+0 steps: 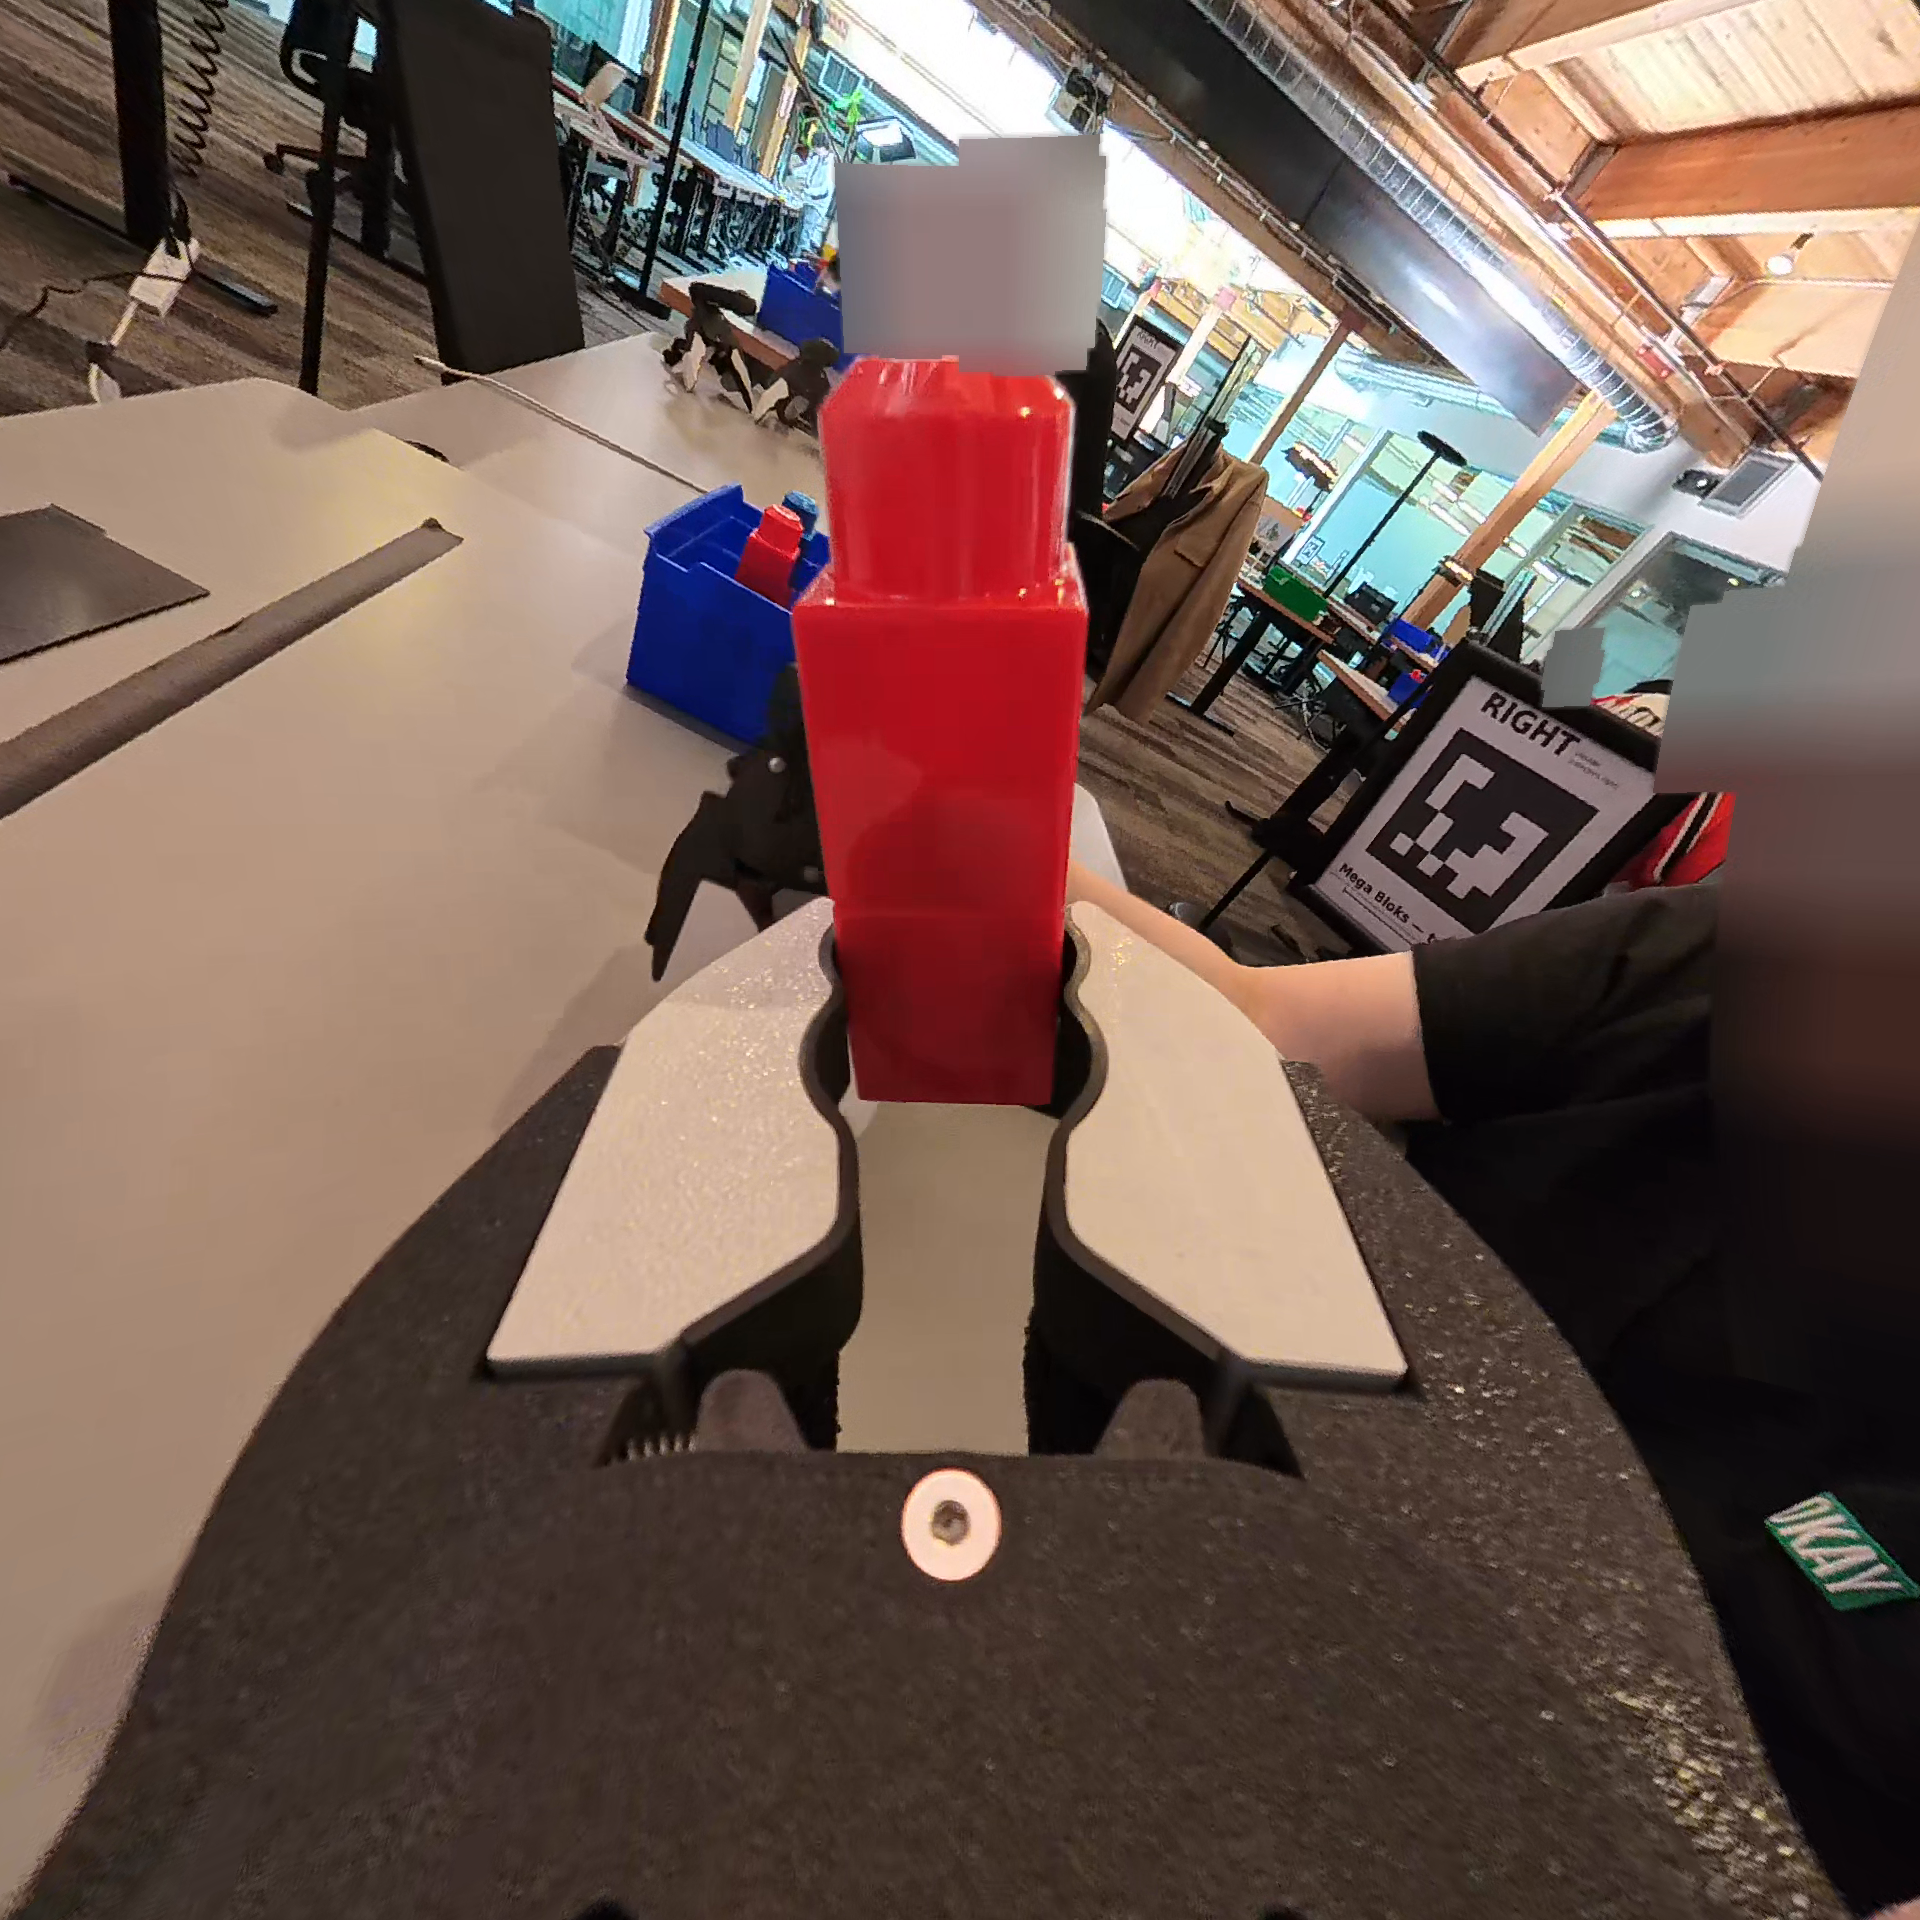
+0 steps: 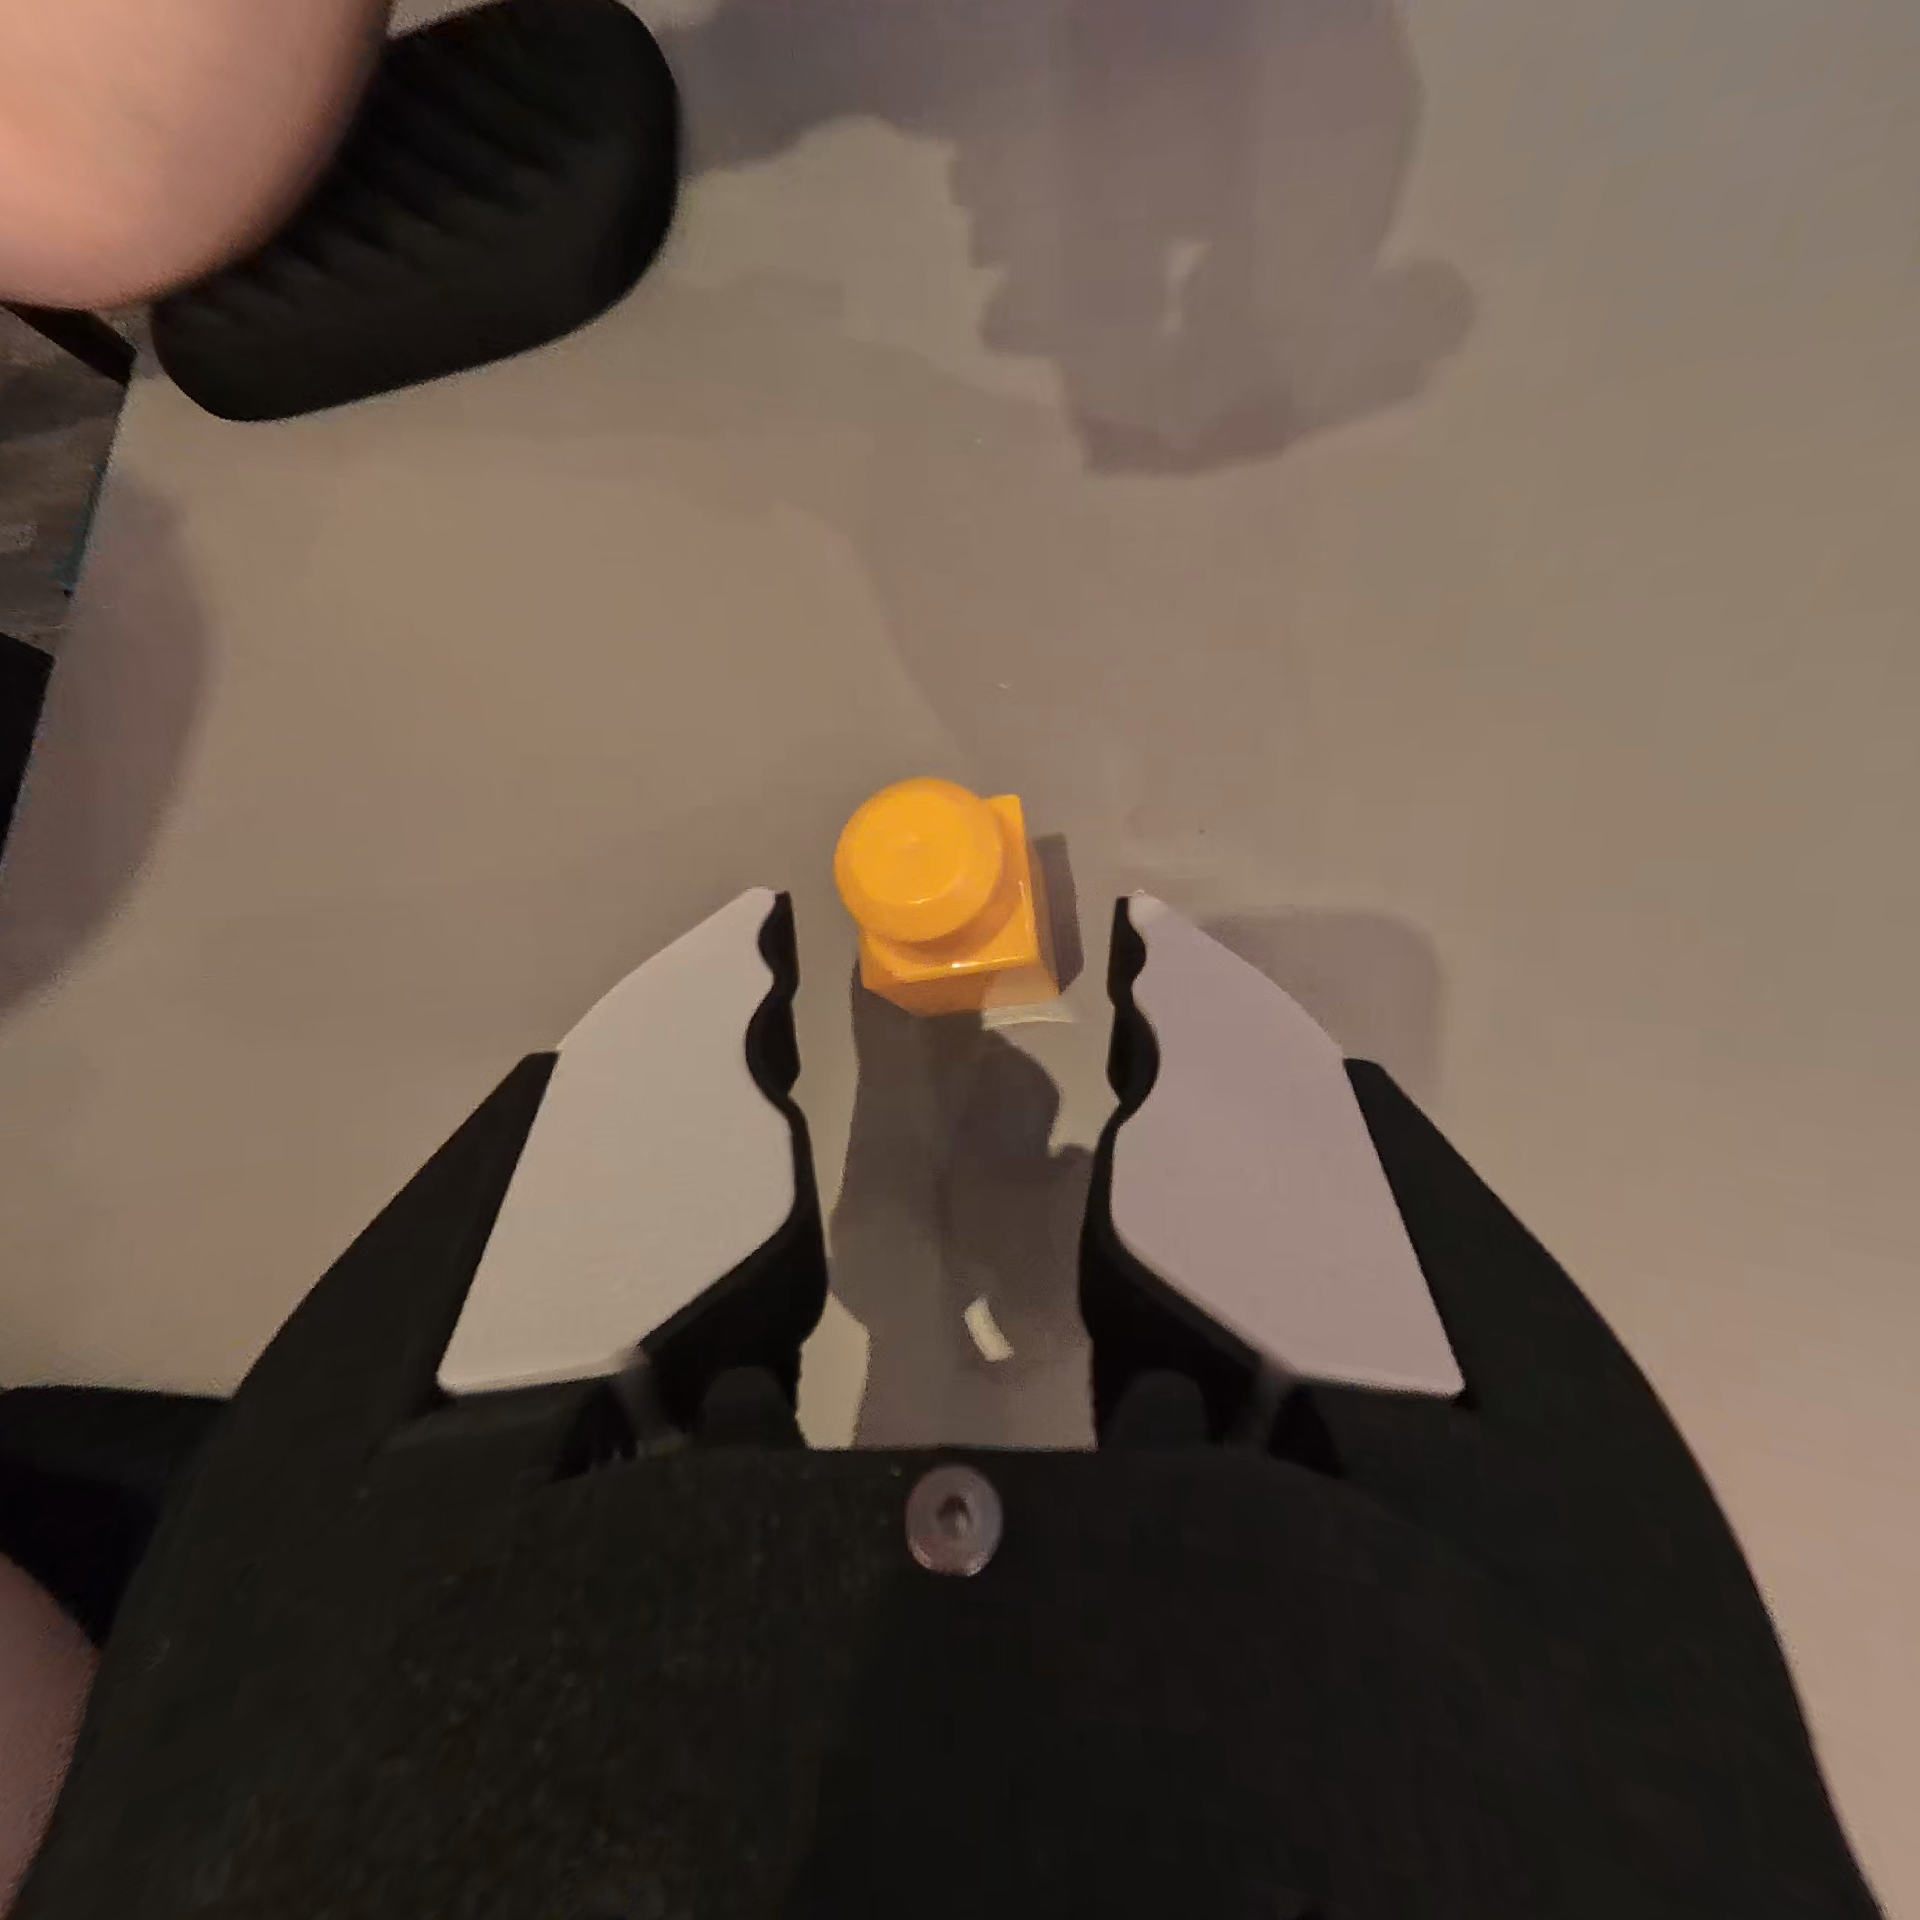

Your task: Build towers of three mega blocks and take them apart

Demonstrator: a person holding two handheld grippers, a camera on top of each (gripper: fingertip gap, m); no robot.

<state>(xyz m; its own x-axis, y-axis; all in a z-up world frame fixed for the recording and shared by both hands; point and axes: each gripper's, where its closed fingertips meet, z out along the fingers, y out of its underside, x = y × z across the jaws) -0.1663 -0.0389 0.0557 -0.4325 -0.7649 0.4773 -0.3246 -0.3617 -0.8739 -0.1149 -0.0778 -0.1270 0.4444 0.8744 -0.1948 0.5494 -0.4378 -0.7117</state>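
Two red blocks (image 1: 940,727) stand joined, clamped in the left gripper (image 1: 951,997); third, orange block (image 2: 940,899) lies on table (image 2: 1455,675) beneath spread right gripper (image 2: 951,935), ungrasped

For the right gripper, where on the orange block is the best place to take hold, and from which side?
Grip the orange block on the flat side walls of its square base, not the round stud on top, which would likely slip. Come straight down from above: it stands upright, stud up, on the table, and the right gripper is open, one finger on each side.
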